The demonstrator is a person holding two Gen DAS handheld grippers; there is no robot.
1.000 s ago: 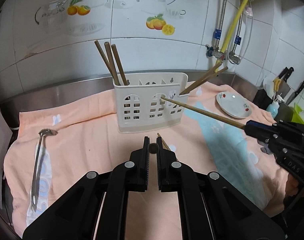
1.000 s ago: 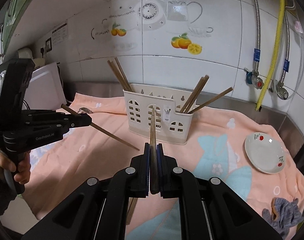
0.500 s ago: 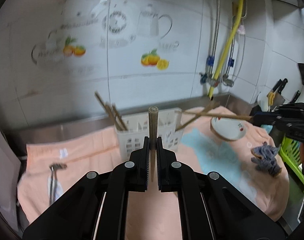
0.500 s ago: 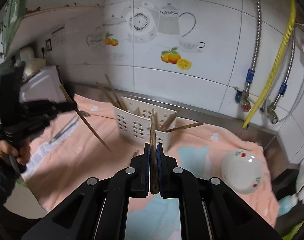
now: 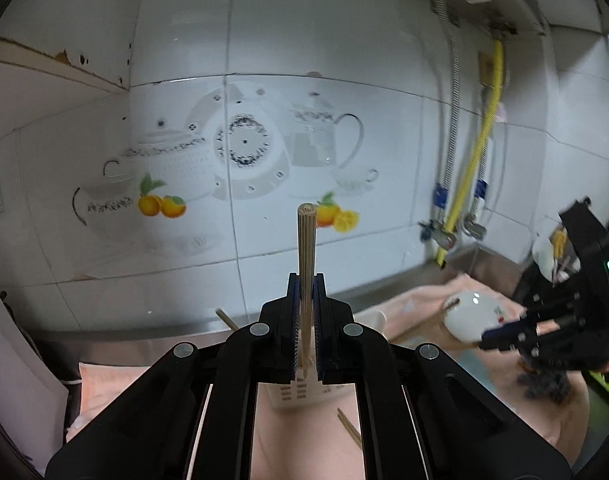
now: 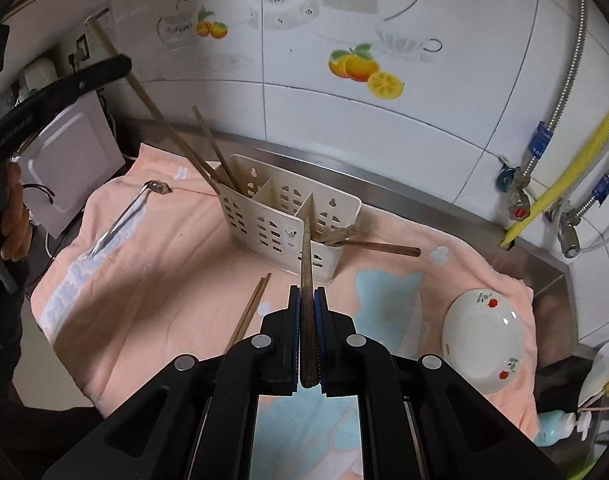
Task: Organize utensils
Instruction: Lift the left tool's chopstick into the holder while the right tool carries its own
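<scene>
While clamped narrow on a pale chopstick, left gripper tilted up toward the tiled wall, stick rising to 12 o'clock with its round butt end against the fruit decal. Below the fingers, only a sliver of the white utensil caddy visible, mostly hidden by the gripper body. Loose chopstick on the peach towel at 5 o'clock. At 3 o'clock, right gripper seen from the side, overlapping the white bowl.

From the right wrist view, right gripper pinched tight on a dark chopstick, tip pointing to 12 o'clock over the caddy's near wall at its right compartment. Brown chopsticks leaning out of the left compartment toward 11 o'clock; more chopsticks spilling from the right compartment toward 3 o'clock. Pair of chopsticks flat on the towel just left of the fingers. Metal ladle at 10 o'clock, bowl at 3 o'clock, well apart from the caddy. Left gripper at 10 o'clock, high, its chopstick slanting down toward the left compartment.
</scene>
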